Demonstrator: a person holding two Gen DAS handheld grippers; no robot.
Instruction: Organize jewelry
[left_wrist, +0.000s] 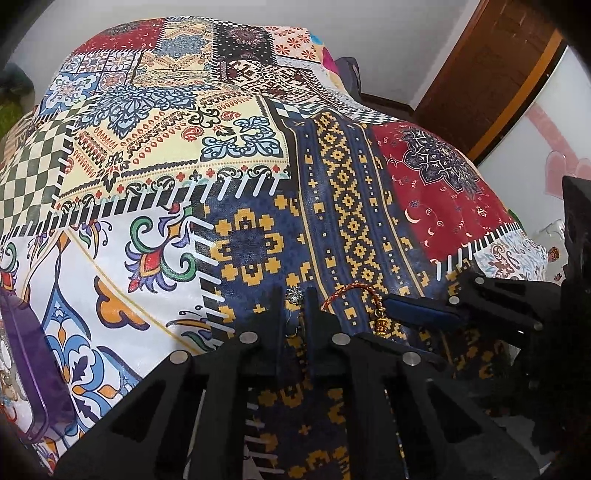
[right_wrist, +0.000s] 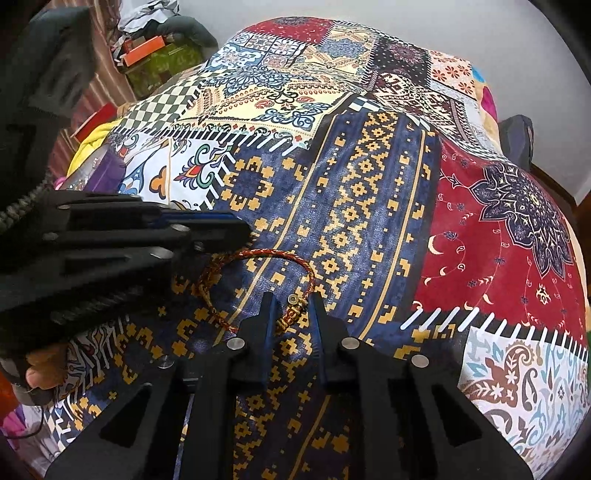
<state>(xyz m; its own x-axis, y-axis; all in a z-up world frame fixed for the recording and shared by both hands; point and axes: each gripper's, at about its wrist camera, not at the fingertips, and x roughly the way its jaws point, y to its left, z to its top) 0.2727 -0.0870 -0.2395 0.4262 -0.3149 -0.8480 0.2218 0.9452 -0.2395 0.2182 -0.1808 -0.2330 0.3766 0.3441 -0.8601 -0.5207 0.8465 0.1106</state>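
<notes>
A red braided cord bracelet with a gold charm lies on the patterned bedspread. My right gripper straddles the gold charm, jaws a little apart around it. The bracelet also shows in the left wrist view, with its charm beside the right gripper's fingers. My left gripper has a small silver flower-shaped piece between its fingertips, jaws narrowly apart. The left gripper shows in the right wrist view at the bracelet's left.
A purple plastic box sits at the left edge of the bed, also seen in the right wrist view. A wooden door stands at the back right. Clutter and an orange box lie beyond the bed.
</notes>
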